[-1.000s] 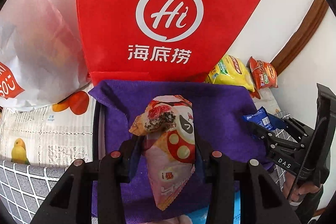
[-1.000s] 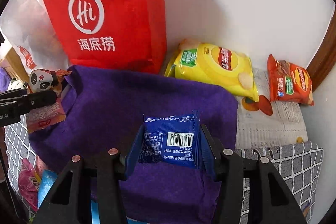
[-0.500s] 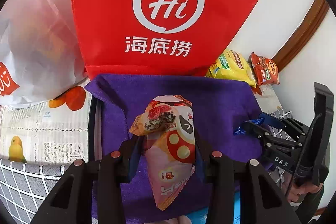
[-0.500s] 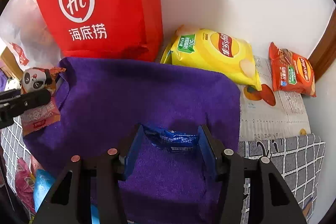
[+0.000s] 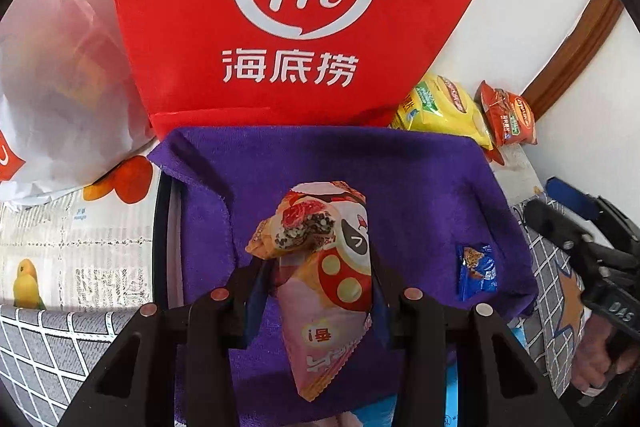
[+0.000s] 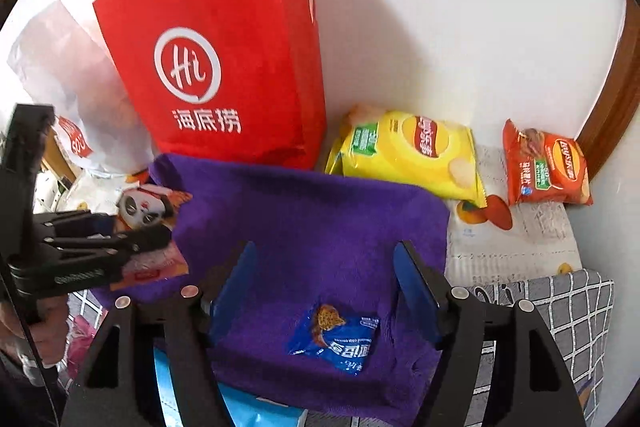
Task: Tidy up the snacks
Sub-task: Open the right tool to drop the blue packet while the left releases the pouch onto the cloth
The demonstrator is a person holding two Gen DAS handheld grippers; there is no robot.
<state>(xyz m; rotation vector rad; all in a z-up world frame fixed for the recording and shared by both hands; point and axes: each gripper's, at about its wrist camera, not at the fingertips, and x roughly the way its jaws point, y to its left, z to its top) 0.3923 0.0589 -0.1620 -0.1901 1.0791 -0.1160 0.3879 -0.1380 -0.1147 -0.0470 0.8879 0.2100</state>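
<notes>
purple towel (image 6: 312, 219), red bag (image 6: 224, 39), blue packet (image 6: 340, 341)

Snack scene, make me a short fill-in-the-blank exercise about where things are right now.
1. The blue packet lies on the ____ towel.
2. The left gripper is shut on the ____ packet.
3. The right gripper, whose jaws have just been opening, holds ____.
4. Beside the yellow chip bag stands a ____ shopping bag.

Missing words: purple; panda; nothing; red

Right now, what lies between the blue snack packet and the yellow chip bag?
Only bare purple towel, seen in the right wrist view, between blue snack packet and yellow chip bag.
</notes>
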